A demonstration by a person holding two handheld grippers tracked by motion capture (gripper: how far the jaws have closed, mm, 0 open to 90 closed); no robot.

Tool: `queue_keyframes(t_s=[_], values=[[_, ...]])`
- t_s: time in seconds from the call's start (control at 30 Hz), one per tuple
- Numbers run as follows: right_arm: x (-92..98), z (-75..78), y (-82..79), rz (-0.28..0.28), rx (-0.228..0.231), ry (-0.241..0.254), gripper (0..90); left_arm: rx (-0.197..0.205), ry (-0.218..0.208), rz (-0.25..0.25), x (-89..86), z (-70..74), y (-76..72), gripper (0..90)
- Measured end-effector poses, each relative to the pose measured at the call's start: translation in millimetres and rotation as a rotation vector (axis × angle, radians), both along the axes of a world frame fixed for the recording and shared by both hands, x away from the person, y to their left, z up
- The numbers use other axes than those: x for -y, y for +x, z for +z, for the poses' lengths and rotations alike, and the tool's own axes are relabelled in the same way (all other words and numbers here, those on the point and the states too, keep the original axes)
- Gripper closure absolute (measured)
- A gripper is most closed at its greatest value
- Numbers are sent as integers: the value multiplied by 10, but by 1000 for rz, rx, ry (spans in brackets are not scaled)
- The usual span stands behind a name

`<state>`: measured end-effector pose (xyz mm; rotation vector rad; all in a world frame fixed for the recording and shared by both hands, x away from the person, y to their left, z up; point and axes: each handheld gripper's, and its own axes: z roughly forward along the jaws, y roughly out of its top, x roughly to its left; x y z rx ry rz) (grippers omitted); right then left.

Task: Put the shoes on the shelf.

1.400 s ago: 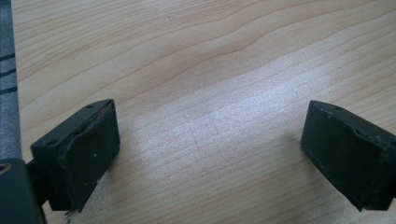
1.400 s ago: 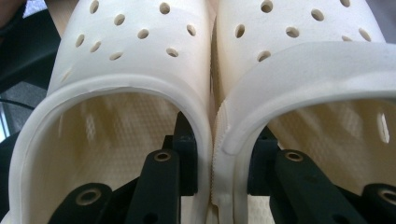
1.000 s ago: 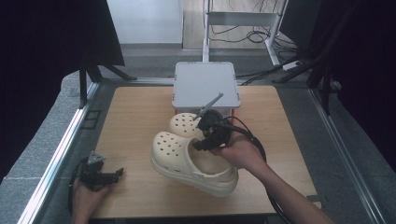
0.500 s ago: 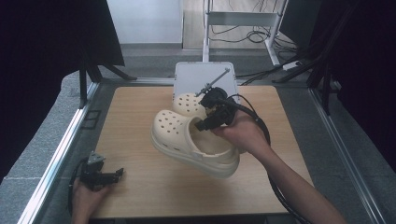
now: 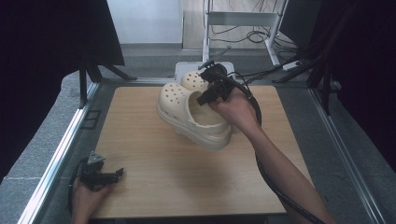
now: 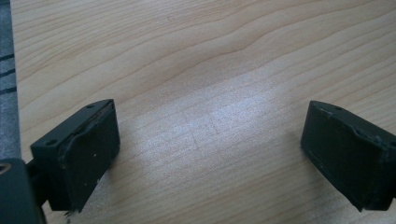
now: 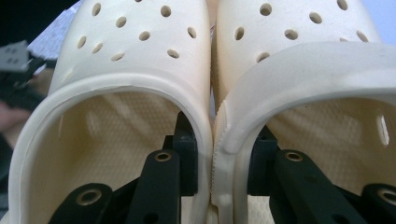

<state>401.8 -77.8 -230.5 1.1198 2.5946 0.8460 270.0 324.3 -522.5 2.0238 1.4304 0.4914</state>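
Now | right claw [image 7: 215, 172] pinches both clogs [image 5: 196, 114] | above table [image 5: 154, 177]

Lab/test rig: wooden worktop [image 5: 154, 182] in metal rails [image 5: 58, 154], black curtains [image 5: 42, 56] both sides, grey floor w/ loose cables [image 5: 243, 18] and a metal stand [image 5: 240, 21] behind.

1. The right gripper [image 7: 215, 172] clamps two cream clogs together, one jaw inside each shoe, pressing the two touching inner walls between them.
2. The left clog [image 7: 135, 60] opens toward the jaws; its perforated toe cap rises above the jaw inside it.
3. The right clog [image 7: 303, 56] lies tight against it, with a strap arching over its opening.
4. Far to the left of the jaws, the other gripper [image 7: 16, 70] shows, dark and blurred.
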Motion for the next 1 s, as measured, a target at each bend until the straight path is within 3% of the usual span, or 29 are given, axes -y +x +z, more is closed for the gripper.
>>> queue_keyframes(t_s=[0.37,1.0], values=[[-43,-30,380,-159,27,-6,711,6,3,-1,1,-4,0,46],[-66,-231,1082,-456,45,65,711,1,1,-5,1,-1,0,47]])
